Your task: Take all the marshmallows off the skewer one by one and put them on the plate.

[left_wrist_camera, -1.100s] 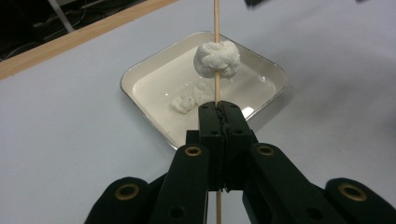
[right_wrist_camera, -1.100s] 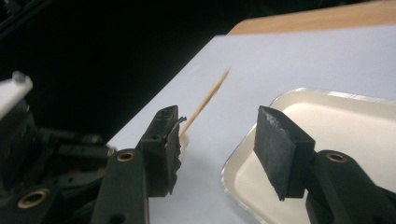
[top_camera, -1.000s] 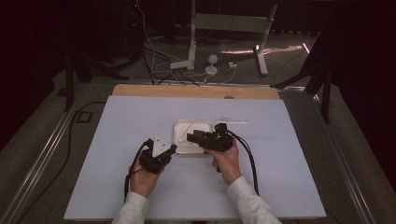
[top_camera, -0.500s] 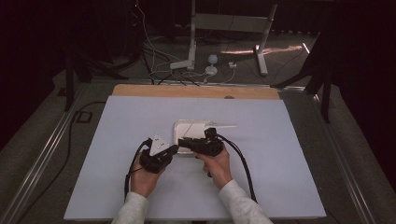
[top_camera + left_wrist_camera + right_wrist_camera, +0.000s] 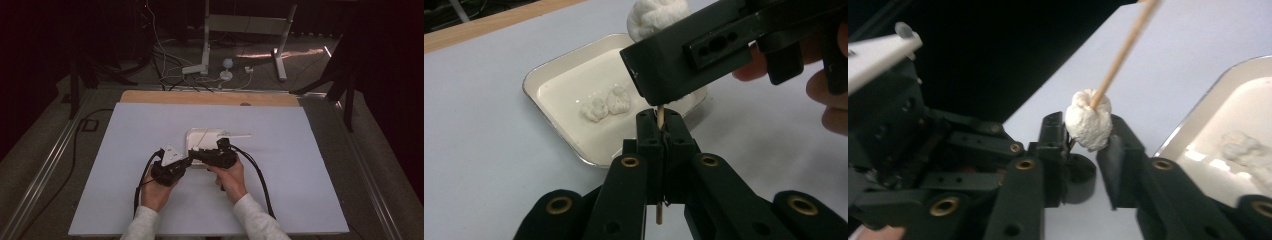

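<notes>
My left gripper (image 5: 660,122) is shut on the lower end of a thin wooden skewer (image 5: 660,111). A white marshmallow (image 5: 1089,122) is threaded on that skewer (image 5: 1125,45), and my right gripper (image 5: 1088,132) is shut on it. In the left gripper view the marshmallow (image 5: 656,17) shows above the right gripper's black jaw. In the high view the left gripper (image 5: 186,162) and right gripper (image 5: 197,152) meet at the near edge of a white tray (image 5: 192,135). Two small white marshmallow pieces (image 5: 606,102) lie in the tray (image 5: 551,75).
The tray sits in the middle of a pale blue table top (image 5: 125,150) with a wooden strip (image 5: 210,97) along its far edge. Cables trail from both grippers toward the person. Beyond the table, a stand (image 5: 205,45) and loose cables lie on the floor.
The right gripper has moved left and a little toward the person, closing in on the left gripper. The left gripper has stayed put.
</notes>
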Demonstrator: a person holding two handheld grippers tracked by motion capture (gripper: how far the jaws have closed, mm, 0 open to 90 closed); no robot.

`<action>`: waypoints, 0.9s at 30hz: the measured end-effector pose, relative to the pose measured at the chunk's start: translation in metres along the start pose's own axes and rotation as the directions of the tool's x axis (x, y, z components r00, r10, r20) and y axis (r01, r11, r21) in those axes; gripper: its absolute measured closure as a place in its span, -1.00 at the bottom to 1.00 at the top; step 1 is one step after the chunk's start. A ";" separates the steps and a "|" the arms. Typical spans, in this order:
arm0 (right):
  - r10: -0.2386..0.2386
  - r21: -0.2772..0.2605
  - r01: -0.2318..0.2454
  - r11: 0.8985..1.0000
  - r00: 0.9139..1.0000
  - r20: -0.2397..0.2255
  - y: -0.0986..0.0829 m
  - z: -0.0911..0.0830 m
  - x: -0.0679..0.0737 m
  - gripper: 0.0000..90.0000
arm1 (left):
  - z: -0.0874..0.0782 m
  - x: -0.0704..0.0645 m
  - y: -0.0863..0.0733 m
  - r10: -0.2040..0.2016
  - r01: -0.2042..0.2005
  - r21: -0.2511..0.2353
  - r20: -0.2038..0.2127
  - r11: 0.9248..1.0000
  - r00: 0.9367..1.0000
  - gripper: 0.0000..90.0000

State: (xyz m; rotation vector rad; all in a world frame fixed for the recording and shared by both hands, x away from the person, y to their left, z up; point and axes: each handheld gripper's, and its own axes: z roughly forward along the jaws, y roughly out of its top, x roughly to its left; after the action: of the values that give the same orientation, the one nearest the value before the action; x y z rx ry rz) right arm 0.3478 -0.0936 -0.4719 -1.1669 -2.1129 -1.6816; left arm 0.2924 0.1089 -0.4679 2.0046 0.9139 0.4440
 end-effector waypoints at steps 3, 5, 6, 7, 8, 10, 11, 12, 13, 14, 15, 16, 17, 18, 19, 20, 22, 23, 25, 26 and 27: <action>0.009 -0.015 -0.010 1.000 1.000 -0.009 0.000 0.001 0.001 0.73 | 0.000 0.000 -0.001 -0.015 0.015 -0.007 0.006 1.000 1.000 1.00; 0.013 -0.029 -0.013 1.000 1.000 -0.005 0.001 0.000 0.002 0.75 | 0.001 0.000 -0.002 -0.020 0.020 -0.011 0.014 1.000 1.000 1.00; 0.017 -0.034 -0.017 0.999 1.000 0.000 0.001 -0.001 0.002 0.75 | 0.000 0.000 -0.001 -0.018 0.018 -0.013 0.010 1.000 1.000 1.00; 0.022 -0.044 -0.022 0.999 1.000 0.001 0.002 -0.002 0.002 0.76 | 0.000 0.000 -0.001 -0.019 0.019 -0.014 0.011 1.000 1.000 1.00; 0.019 -0.051 -0.019 0.999 1.000 0.004 0.002 -0.002 0.002 0.76 | 0.000 0.000 -0.001 -0.016 0.016 -0.017 0.013 1.000 1.000 1.00; 0.021 -0.061 -0.021 0.998 1.000 0.007 0.004 -0.004 0.002 0.77 | -0.001 0.001 -0.001 -0.018 0.018 -0.026 0.014 1.000 1.000 1.00; 0.026 -0.067 -0.025 0.997 1.000 0.006 0.005 -0.004 0.002 0.77 | -0.002 0.001 0.000 -0.016 0.016 -0.027 0.013 1.000 1.000 1.00; 0.028 -0.071 -0.027 0.997 1.000 0.007 0.005 -0.005 0.003 0.77 | -0.002 0.001 0.000 -0.015 0.016 -0.027 0.013 1.000 1.000 1.00; 0.033 -0.072 -0.032 0.997 0.999 0.009 0.007 -0.005 0.003 0.77 | -0.003 0.002 0.000 -0.015 0.015 -0.027 0.014 1.000 1.000 1.00; 0.030 -0.078 -0.029 0.997 0.999 0.012 0.007 -0.005 0.004 0.77 | -0.003 0.002 0.000 -0.016 0.016 -0.028 0.012 0.999 1.000 1.00; 0.027 -0.079 -0.026 0.997 1.000 0.016 0.008 -0.005 0.005 0.77 | -0.004 0.003 -0.001 -0.015 0.015 -0.029 0.012 0.999 1.000 1.00; 0.031 -0.082 -0.029 0.996 0.999 0.018 0.009 -0.005 0.005 0.78 | -0.003 0.003 -0.001 -0.003 0.003 -0.005 0.002 1.000 1.000 1.00; 0.034 -0.119 -0.029 0.993 0.999 0.037 0.010 -0.007 0.005 0.80 | -0.002 0.002 -0.005 0.020 -0.020 0.015 -0.009 1.000 1.000 1.00; 0.059 -0.162 -0.050 0.986 0.997 0.053 0.016 -0.015 0.003 0.80 | -0.003 0.004 -0.009 -0.017 0.017 -0.018 0.033 1.000 0.999 1.00; 0.077 -0.159 -0.071 0.985 0.997 0.032 0.021 -0.019 -0.002 0.80 | -0.004 0.004 -0.008 -0.019 0.019 -0.016 0.028 1.000 0.999 1.00; 0.057 -0.133 -0.052 0.990 0.998 0.034 0.024 -0.020 -0.003 0.80 | -0.003 0.001 -0.007 0.012 -0.012 -0.002 0.011 1.000 1.000 1.00; 0.025 -0.113 -0.018 0.993 0.998 0.054 0.027 -0.021 -0.001 0.79 | -0.002 0.000 -0.006 0.010 -0.010 -0.010 0.018 1.000 1.000 1.00; 0.030 -0.117 -0.024 0.993 0.998 0.051 0.028 -0.022 -0.002 0.79 | -0.002 0.000 -0.005 0.011 -0.011 -0.012 0.014 1.000 1.000 1.00; 0.042 -0.130 -0.036 0.991 0.998 0.047 0.029 -0.023 -0.005 0.79 | -0.003 0.001 -0.005 0.019 -0.019 -0.009 0.000 1.000 1.000 1.00; 0.051 -0.131 -0.045 0.990 0.998 0.042 0.029 -0.022 -0.006 0.79 | -0.003 0.001 -0.006 0.023 -0.023 -0.005 -0.002 1.000 1.000 1.00; 0.054 -0.136 -0.047 0.990 0.997 0.046 0.029 -0.022 -0.007 0.79 | -0.003 0.001 -0.006 0.026 -0.026 -0.004 -0.007 1.000 1.000 1.00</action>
State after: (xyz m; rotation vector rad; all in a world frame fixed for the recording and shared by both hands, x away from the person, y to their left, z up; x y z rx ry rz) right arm 0.3655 -0.1148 -0.4472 -1.3015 -2.0058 -1.8157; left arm 0.2890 0.1137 -0.4708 2.0147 0.8921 0.4673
